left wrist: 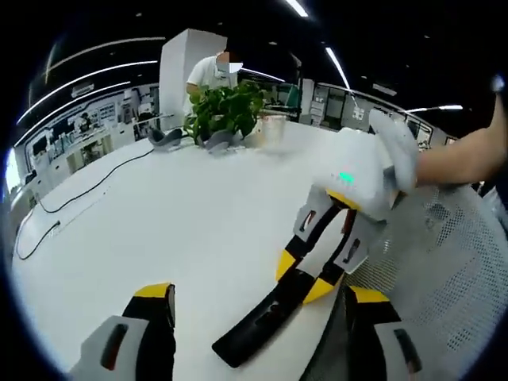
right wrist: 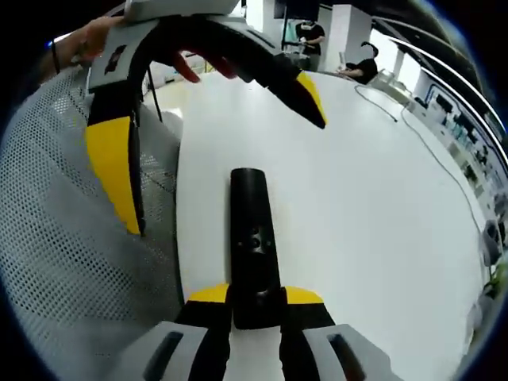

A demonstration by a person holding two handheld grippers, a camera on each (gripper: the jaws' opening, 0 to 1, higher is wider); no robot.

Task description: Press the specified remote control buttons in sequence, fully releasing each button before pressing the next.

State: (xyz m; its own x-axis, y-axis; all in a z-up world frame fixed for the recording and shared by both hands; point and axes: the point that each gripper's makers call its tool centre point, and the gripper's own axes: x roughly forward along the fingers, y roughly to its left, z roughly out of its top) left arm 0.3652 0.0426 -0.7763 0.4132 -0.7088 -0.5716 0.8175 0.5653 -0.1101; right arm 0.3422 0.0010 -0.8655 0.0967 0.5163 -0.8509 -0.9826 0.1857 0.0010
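A long black remote (right wrist: 251, 238) with a round button cluster at its middle lies lengthwise between my right gripper's (right wrist: 255, 295) jaws, which are shut on its near end. It points out over the white table (right wrist: 357, 198). In the left gripper view the same remote (left wrist: 266, 321) slants down from the right gripper (left wrist: 304, 278), near the table's edge. My left gripper (left wrist: 260, 294) stands wide open, with a jaw on each side of the remote and apart from it. In the right gripper view the left gripper (right wrist: 226, 175) arches over the remote's far end.
A grey mesh chair (left wrist: 444, 270) sits against the table edge beside the grippers. At the table's far end are a potted plant (left wrist: 226, 107), a cup (left wrist: 271, 127) and grey objects (left wrist: 163, 139). Black cables (left wrist: 79, 190) trail across it. A person (left wrist: 210, 71) stands behind the plant.
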